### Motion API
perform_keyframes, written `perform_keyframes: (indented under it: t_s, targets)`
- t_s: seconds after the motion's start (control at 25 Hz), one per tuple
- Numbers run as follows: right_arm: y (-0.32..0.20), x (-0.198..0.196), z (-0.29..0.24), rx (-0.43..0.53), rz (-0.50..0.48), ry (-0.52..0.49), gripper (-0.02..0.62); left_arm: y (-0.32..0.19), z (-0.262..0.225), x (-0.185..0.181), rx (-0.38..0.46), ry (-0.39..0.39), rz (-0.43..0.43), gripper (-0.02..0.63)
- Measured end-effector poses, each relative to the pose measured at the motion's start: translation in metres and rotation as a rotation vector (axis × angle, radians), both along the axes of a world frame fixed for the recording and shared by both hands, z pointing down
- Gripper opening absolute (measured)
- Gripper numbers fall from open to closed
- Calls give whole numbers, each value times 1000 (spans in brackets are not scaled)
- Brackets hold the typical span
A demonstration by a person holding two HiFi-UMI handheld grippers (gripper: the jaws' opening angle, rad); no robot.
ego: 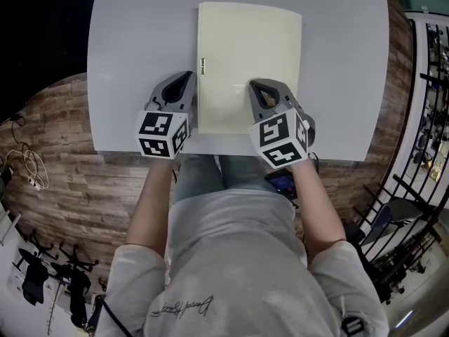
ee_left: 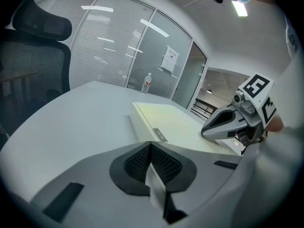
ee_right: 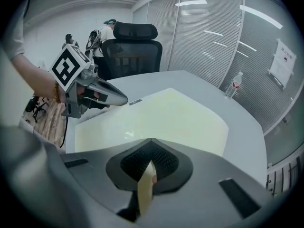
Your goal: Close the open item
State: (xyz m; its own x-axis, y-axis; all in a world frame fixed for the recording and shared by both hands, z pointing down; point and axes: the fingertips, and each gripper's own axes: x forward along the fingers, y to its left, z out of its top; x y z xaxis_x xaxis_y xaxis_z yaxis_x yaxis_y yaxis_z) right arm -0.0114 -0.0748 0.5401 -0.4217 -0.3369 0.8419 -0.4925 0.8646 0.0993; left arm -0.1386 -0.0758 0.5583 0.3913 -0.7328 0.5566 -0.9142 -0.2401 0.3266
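At near edge of folder (ego: 245, 55), flat on tabletop (ego: 133, 41): my right hand-held gripper (ego: 255, 85) over cover, jaws together, empty. Left hand-held gripper (ego: 188, 76) just beside folder's left edge, jaws also together. Cover looks down already; I'd press evenly and avoid sliding folder.

Folder (ego: 249, 65) lies upper centre on the table (ego: 133, 62). The left gripper (ego: 188, 77) is just beside its left edge, and the right gripper (ego: 255, 85) is over its lower right, perhaps touching.
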Motion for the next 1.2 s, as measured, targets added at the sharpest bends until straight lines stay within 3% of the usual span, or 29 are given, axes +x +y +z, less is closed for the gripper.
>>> perform_keyframes:
  t_s: [0.64, 0.92, 1.2]
  targets:
    - [-7, 22, -41, 12, 140, -203, 13, 2, -52, 6, 73, -35, 49, 9]
    - [4, 27, -74, 39, 167, -291, 13, 23, -82, 32, 101, -58, 169, 9]
    - [14, 47, -113, 94, 229, -399, 12, 35, -131, 53, 182, -36, 204, 8]
